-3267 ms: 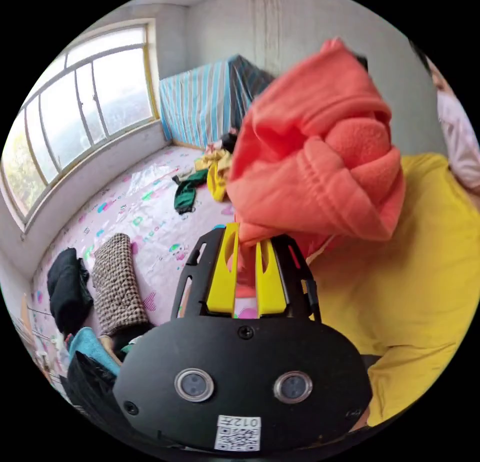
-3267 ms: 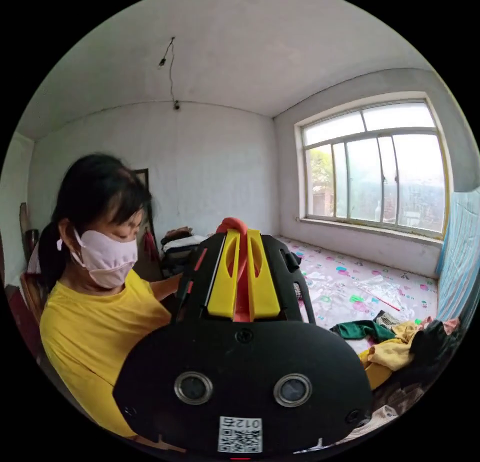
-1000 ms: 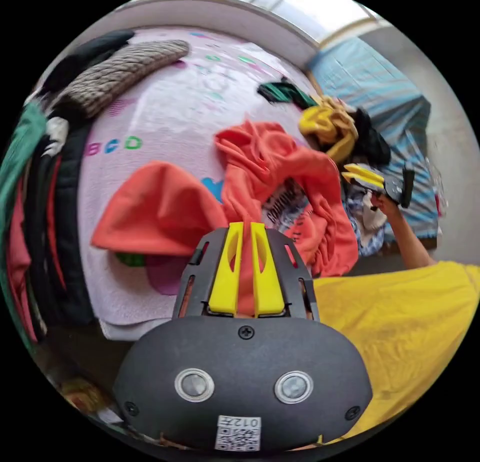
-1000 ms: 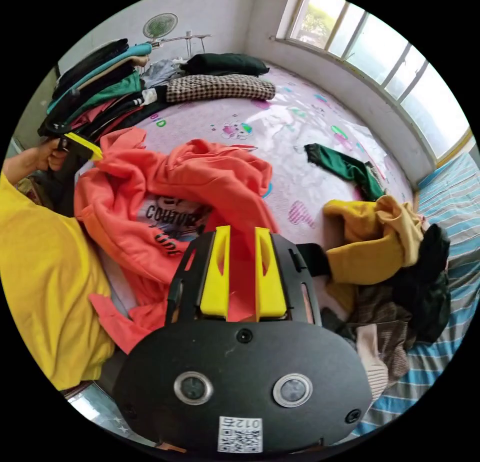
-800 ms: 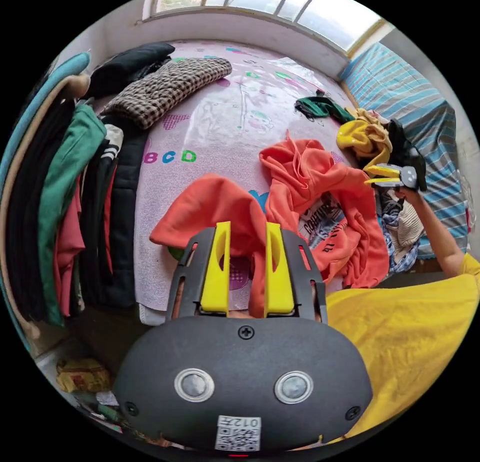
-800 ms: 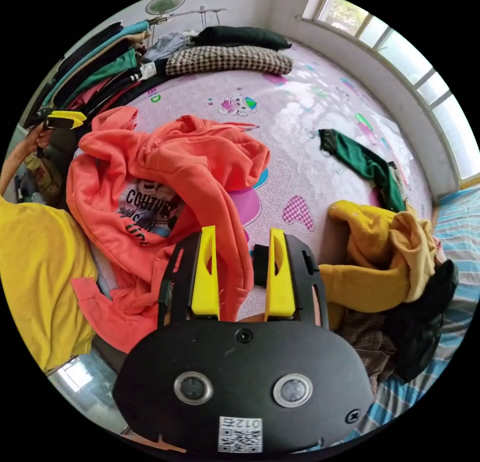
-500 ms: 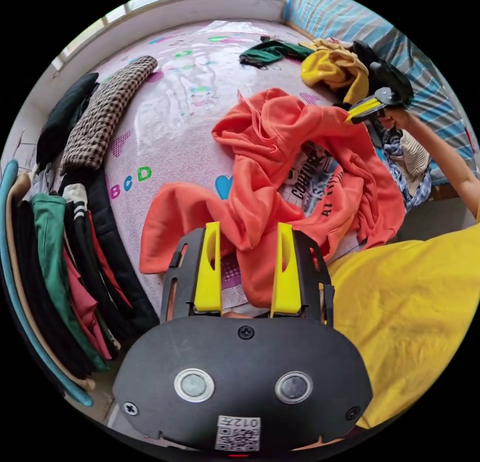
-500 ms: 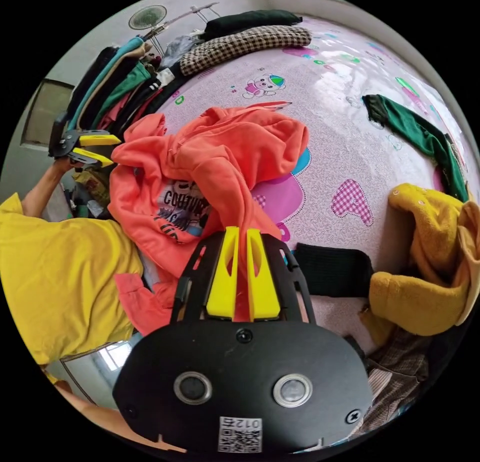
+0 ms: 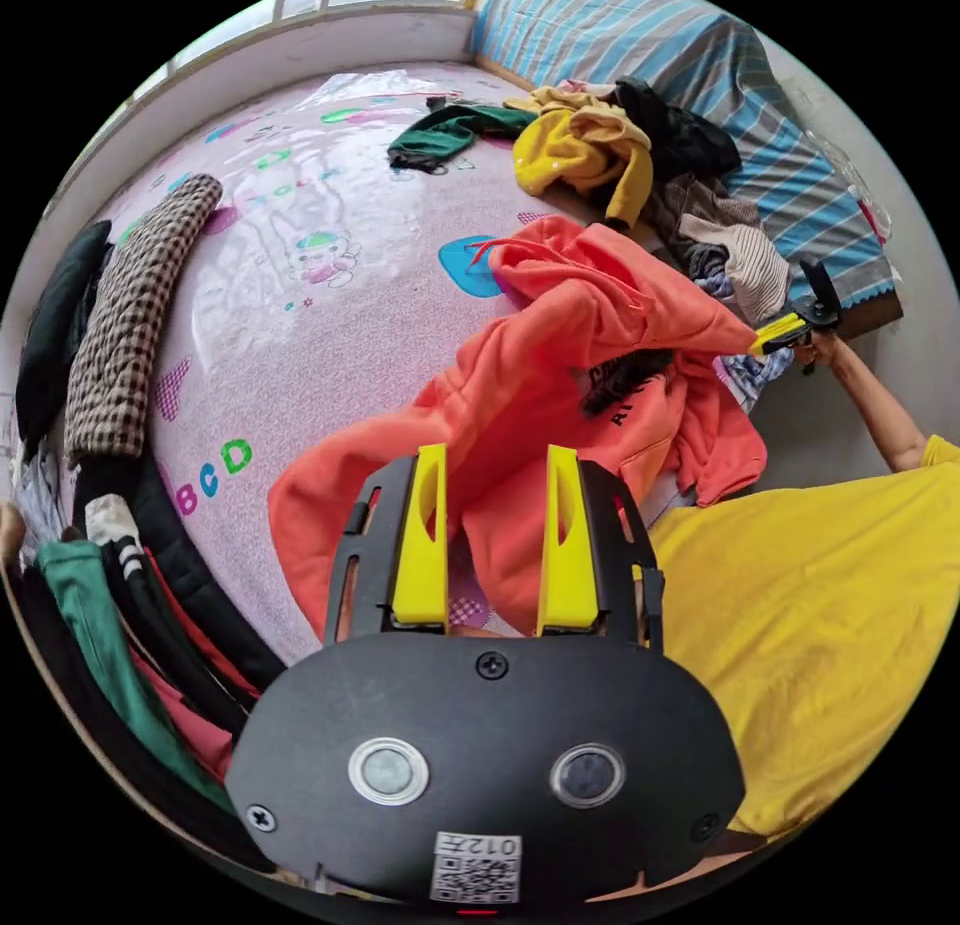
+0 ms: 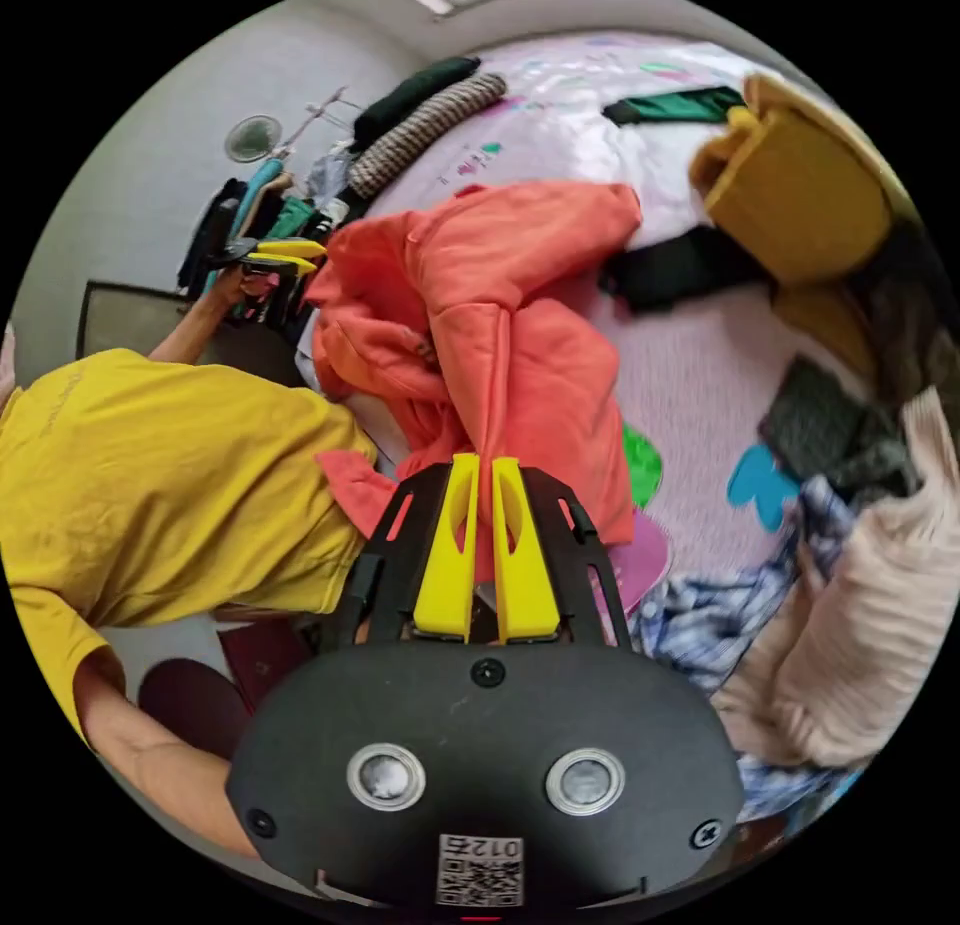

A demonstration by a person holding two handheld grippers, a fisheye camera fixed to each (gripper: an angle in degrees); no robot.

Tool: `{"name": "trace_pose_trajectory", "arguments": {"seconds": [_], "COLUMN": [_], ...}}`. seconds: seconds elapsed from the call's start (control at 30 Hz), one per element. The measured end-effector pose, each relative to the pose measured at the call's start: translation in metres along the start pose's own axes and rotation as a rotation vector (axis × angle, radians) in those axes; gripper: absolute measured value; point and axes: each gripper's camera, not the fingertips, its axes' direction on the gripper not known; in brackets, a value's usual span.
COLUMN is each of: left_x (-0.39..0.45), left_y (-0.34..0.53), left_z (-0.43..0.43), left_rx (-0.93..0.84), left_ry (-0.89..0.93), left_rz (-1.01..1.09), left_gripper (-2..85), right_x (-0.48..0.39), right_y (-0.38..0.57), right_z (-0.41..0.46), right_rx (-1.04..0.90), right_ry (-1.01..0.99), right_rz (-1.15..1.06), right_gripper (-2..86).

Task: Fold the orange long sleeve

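Observation:
The orange long sleeve lies crumpled on the pink patterned mat, one part pulled taut to the right. My left gripper is open just above its near edge, and orange cloth shows between the spread jaws. In the left gripper view, my right gripper pinches the stretched part. In the right gripper view, my right gripper is shut on a ridge of the orange long sleeve. My left gripper is held open in a hand at its far side.
A heap of clothes with a yellow garment and a green one lies by the striped cover. A stack of folded clothes and a checked roll line the left. The person's yellow shirt is close.
My left gripper has opened and let go of the orange cloth. My right gripper opened, shut again on another part and has drawn it out towards the clothes heap.

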Motion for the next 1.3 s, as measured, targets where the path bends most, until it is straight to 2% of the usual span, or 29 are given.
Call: {"name": "trace_pose_trajectory", "arguments": {"seconds": [0.13,0.33,0.5,0.67,0.93,1.13,1.2,1.3], "left_x": [-0.002,-0.008,-0.03,-0.031,-0.047,-0.076,-0.089,-0.12], "left_y": [-0.044,-0.135,-0.213,-0.261,-0.292,-0.277,-0.268,-0.252], "left_z": [0.001,-0.022,0.03,0.086,0.13,0.138,0.122,0.062], "left_rx": [0.016,0.08,-0.141,-0.334,-0.527,-0.675,-0.631,-0.445], "left_ry": [-0.056,-0.195,-0.173,-0.154,-0.112,0.074,0.039,-0.019], "left_rz": [0.078,0.211,0.274,0.447,0.572,0.545,0.509,0.392], "left_gripper": [14.3,14.0,12.5,10.8,7.1,2.5,1.6,0.8], "right_x": [0.02,0.02,0.019,0.012,-0.005,-0.038,-0.052,-0.079], "right_y": [0.058,0.088,0.099,0.113,0.13,0.138,0.141,0.146], "right_z": [0.029,0.033,0.025,0.017,0.013,0.0,-0.012,-0.048], "right_rx": [0.072,0.147,0.149,0.157,0.149,0.124,0.151,0.3], "right_ry": [-0.056,-0.072,-0.074,-0.086,-0.113,-0.06,-0.037,0.009], "right_rz": [0.187,0.228,0.216,0.212,0.247,0.242,0.234,0.211], "right_gripper": [1.7,1.6,1.6,1.6,1.8,1.8,1.7,1.7]}}
